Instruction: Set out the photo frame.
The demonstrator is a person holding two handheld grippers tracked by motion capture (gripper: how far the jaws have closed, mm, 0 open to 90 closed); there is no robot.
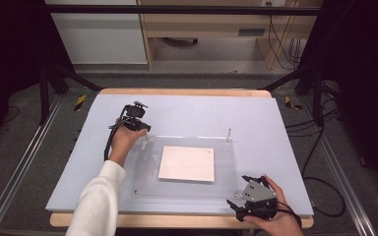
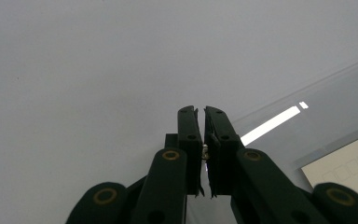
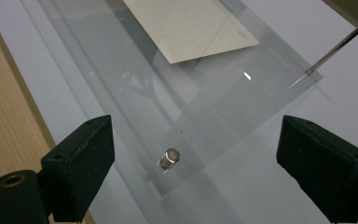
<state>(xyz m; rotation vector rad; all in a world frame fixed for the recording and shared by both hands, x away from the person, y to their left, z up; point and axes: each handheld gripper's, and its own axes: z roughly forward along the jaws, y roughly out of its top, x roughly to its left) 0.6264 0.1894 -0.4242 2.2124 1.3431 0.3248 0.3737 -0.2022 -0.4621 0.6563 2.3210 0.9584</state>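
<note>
From the high view, a wooden table [image 1: 177, 92] is covered by one pale blue-grey mat [image 1: 187, 115]. On the mat lies one clear acrylic sheet [image 1: 226, 167], and on the sheet rests one cream paper card [image 1: 187, 163], roughly central. Two thin upright pins stand at the sheet's far edge: a left pin [image 1: 146, 138] and a right pin [image 1: 229, 133]. Two hands hold two grippers. The left gripper [image 1: 145, 130], held by a hand in a white sleeve [image 1: 98, 201], sits at the sheet's far left corner, by the left pin. The right gripper [image 1: 236, 206], topped by one grey plate, sits at the sheet's near right corner. In the left gripper view, the two black jaws stand nearly together, pinched on a small metal pin between them; the sheet's edge and a corner of the card show at right. In the right gripper view, the two jaws stand wide apart, holding nothing; between them one short metal stud [image 3: 169, 159] sits in the sheet's near corner, with the card and one slanting pin beyond.
</note>
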